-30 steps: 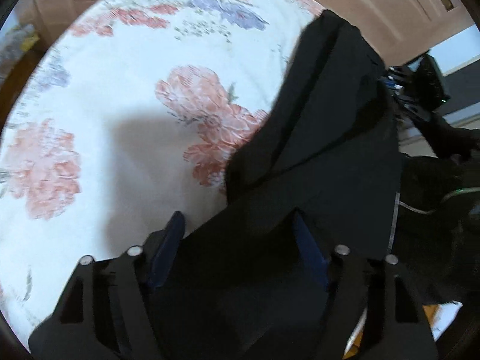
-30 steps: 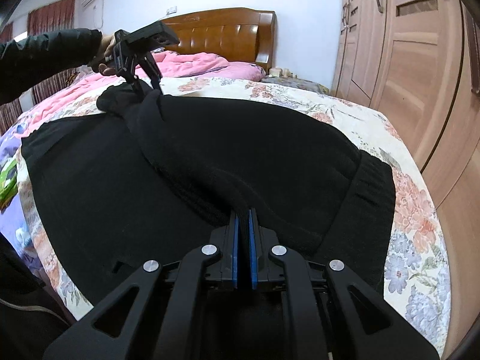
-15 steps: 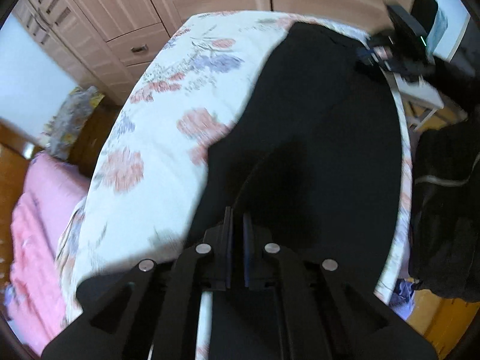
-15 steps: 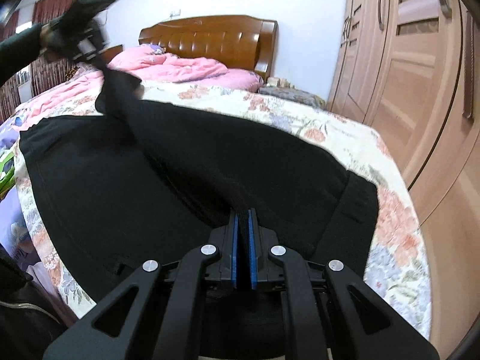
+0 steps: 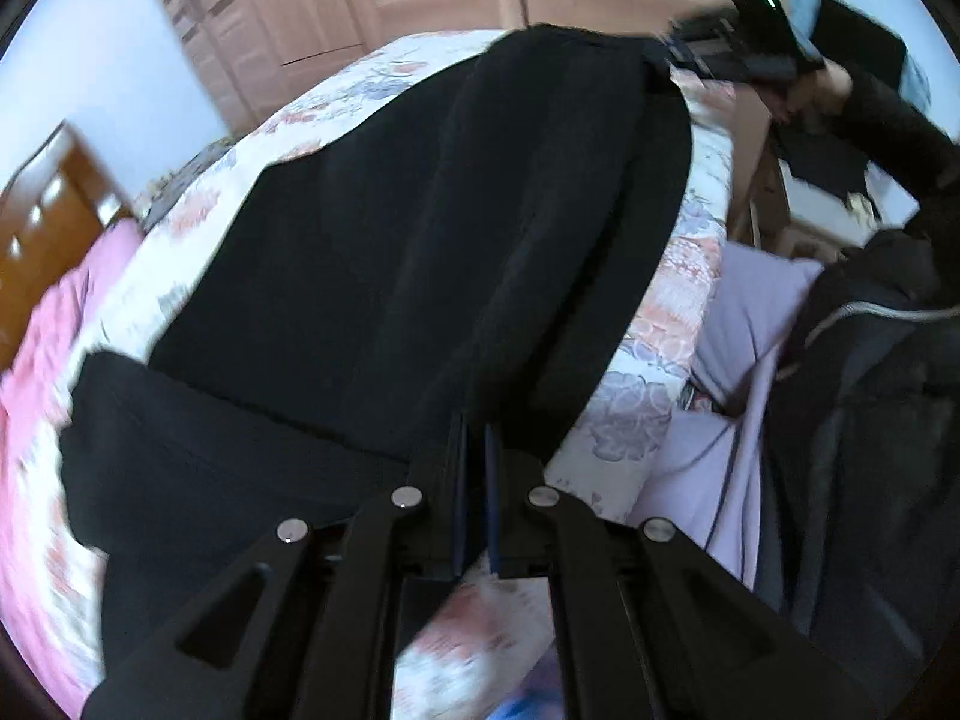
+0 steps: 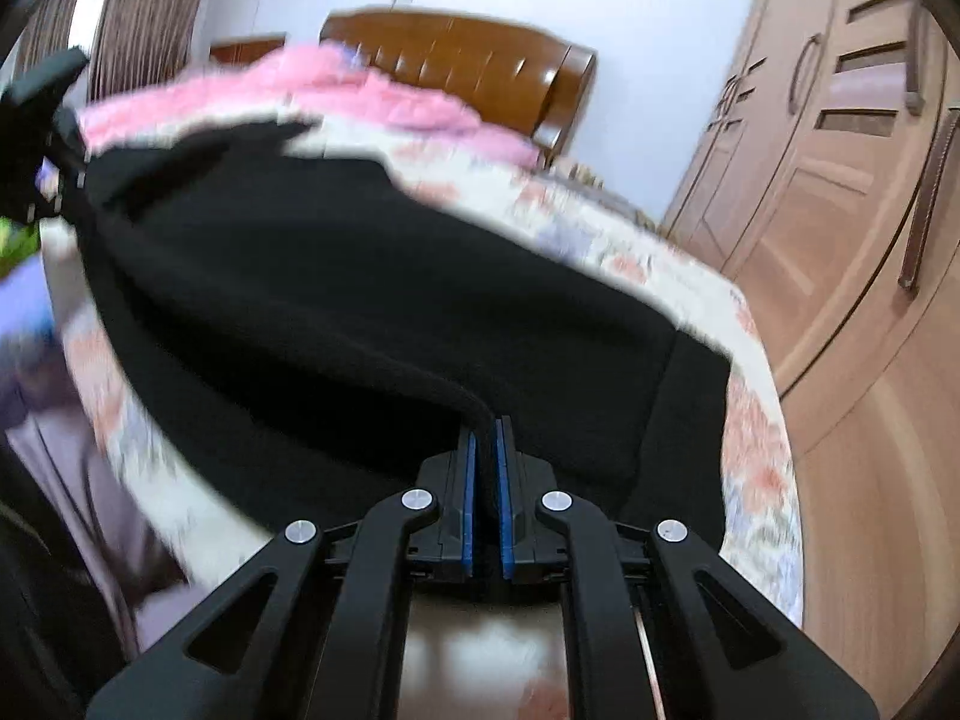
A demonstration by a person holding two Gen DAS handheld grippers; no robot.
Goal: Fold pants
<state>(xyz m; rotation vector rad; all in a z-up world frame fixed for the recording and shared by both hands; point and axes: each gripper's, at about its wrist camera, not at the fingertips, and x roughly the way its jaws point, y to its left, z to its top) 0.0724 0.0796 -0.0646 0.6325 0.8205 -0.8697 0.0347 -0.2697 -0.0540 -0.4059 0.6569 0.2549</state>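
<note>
Black pants (image 5: 420,228) lie spread over a floral bedspread (image 5: 672,312), with one layer lifted into a taut fold between the two grippers. My left gripper (image 5: 474,420) is shut on the black cloth at its near end. In the left wrist view the right gripper (image 5: 738,42) shows at the far top right, held by a dark-sleeved hand at the other end of the fold. My right gripper (image 6: 485,420) is shut on a ridge of the pants (image 6: 360,312). The left gripper (image 6: 42,90) appears blurred at the far left of the right wrist view.
A pink quilt (image 6: 336,90) and wooden headboard (image 6: 456,60) stand at the bed's head. Wardrobe doors (image 6: 840,150) run along one side. A lilac sheet (image 5: 738,360) and a person's dark jacket (image 5: 870,390) are by the bed's edge.
My left gripper closed on the pants cloth and carried it far across the bed, turning toward the right gripper. The right gripper kept its grip, shifted a little and rolled.
</note>
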